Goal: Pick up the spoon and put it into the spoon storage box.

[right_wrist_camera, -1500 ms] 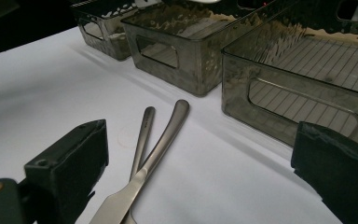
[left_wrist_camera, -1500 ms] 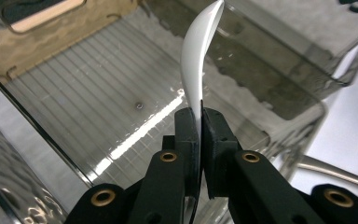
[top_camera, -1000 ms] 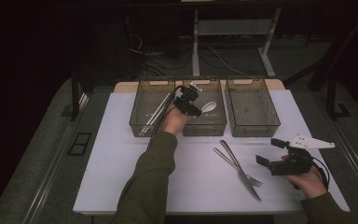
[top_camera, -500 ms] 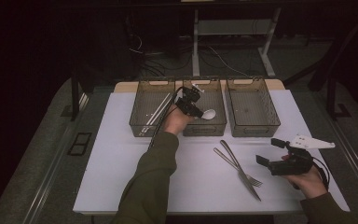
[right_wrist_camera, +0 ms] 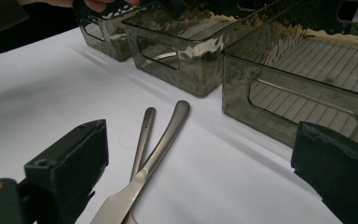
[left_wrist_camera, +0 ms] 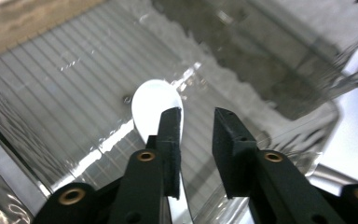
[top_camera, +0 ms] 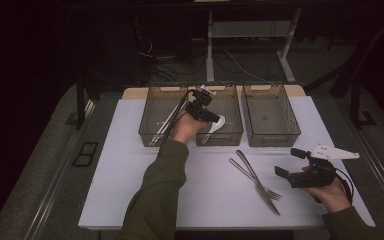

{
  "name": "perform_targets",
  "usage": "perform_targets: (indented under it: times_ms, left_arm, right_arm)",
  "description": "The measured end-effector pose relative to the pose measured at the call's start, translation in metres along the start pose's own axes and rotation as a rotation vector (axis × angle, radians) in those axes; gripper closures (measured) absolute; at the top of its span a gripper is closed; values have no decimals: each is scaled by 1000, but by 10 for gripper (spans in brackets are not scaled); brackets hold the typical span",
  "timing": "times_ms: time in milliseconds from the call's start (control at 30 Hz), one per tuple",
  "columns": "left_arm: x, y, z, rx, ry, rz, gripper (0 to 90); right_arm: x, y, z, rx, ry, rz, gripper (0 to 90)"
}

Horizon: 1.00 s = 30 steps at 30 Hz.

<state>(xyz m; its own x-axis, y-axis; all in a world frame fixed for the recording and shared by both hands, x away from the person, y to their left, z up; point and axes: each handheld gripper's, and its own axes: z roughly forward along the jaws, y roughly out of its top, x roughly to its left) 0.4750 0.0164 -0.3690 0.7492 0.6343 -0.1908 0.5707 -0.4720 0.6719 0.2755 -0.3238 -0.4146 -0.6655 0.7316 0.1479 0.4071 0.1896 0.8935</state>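
My left gripper [top_camera: 211, 116] hangs over the middle grey bin [top_camera: 230, 136]. Its jaws have just been opening, and now a narrow gap stands between them. In the left gripper view the left gripper [left_wrist_camera: 198, 114] points down into the bin. A white spoon [left_wrist_camera: 151, 100] lies below, its bowl beside the left jaw and its handle running under the gap, with neither pad pressing on it. The high view shows the white spoon [top_camera: 218, 123] just off the fingertips. My right gripper [top_camera: 289, 162] rests open on the table at the right, beside a knife [top_camera: 258, 184] and a fork [top_camera: 250, 175].
Three translucent grey bins stand in a row at the back. The left bin [top_camera: 152, 127] holds metal utensils, and the right bin [top_camera: 272, 136] has a bare ribbed floor. In the right gripper view, the knife [right_wrist_camera: 168, 133] and fork [right_wrist_camera: 144, 128] lie ahead on the white table [right_wrist_camera: 51, 79].
The left gripper's jaws have parted from shut to slightly open. The white spoon sits a little lower in the middle bin. The right hand has not moved.
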Motion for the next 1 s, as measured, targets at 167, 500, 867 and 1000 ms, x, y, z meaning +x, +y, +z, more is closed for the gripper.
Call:
perform_targets:
  times_ms: [167, 500, 867, 1000]
  left_arm:
    - [-4, 1, -17, -54, -36, 29, 640]
    - [-15, -9, -42, -116, -54, 87, 505]
    - [-22, -35, -67, -142, -37, 117, 394]
    - [-27, -44, -78, -149, -36, 133, 379]
  right_arm:
    - [0, 0, 0, 2, -2, 3, 38]
    - [0, 1, 1, 3, -4, 0, 38]
    - [-1, 1, 2, 6, -5, 7, 38]
    - [-1, 0, 2, 6, -7, 7, 37]
